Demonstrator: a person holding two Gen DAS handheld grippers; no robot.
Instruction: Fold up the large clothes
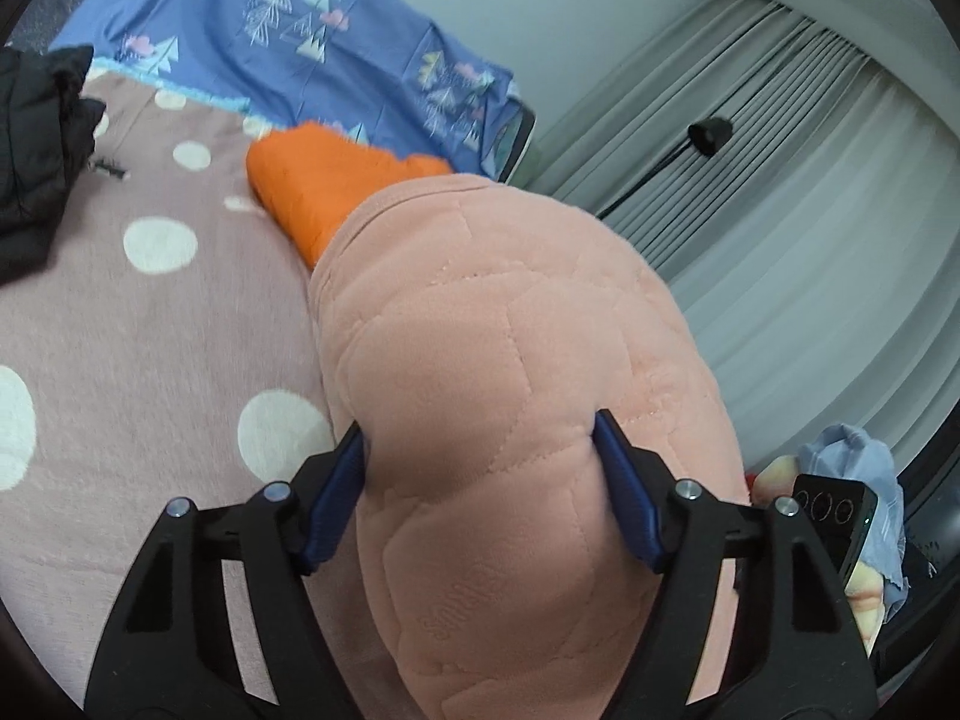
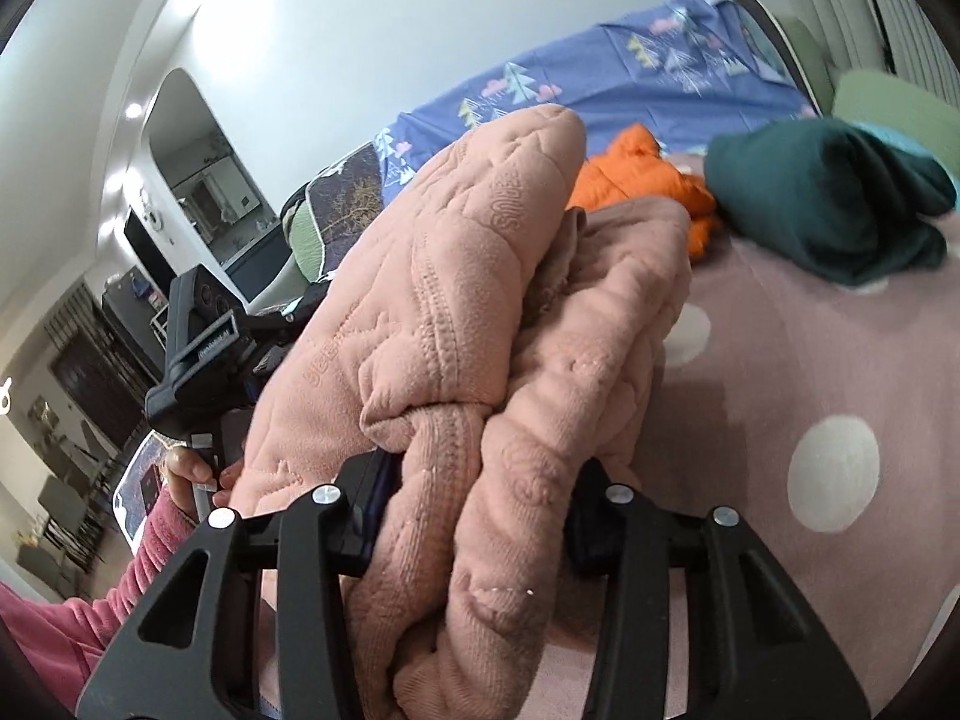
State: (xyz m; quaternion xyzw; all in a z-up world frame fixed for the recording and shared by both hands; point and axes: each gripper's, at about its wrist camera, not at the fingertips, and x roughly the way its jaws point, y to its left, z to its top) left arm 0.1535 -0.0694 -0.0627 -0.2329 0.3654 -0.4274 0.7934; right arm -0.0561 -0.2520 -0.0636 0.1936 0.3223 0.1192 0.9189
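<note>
We have the pink quilted fleece garment (image 1: 498, 372) bunched between both grippers above the dotted pink blanket (image 1: 150, 324) on the bed: our left gripper (image 1: 480, 480) clamps a thick fold, and our right gripper (image 2: 480, 480) is closed on a gathered, ribbed edge (image 2: 444, 438). The orange jacket (image 1: 324, 186) lies just beyond, the dark green garment (image 2: 834, 210) toward the bed's far corner, the black jacket (image 1: 36, 138) at one edge. Open blanket lies beside the bundle.
</note>
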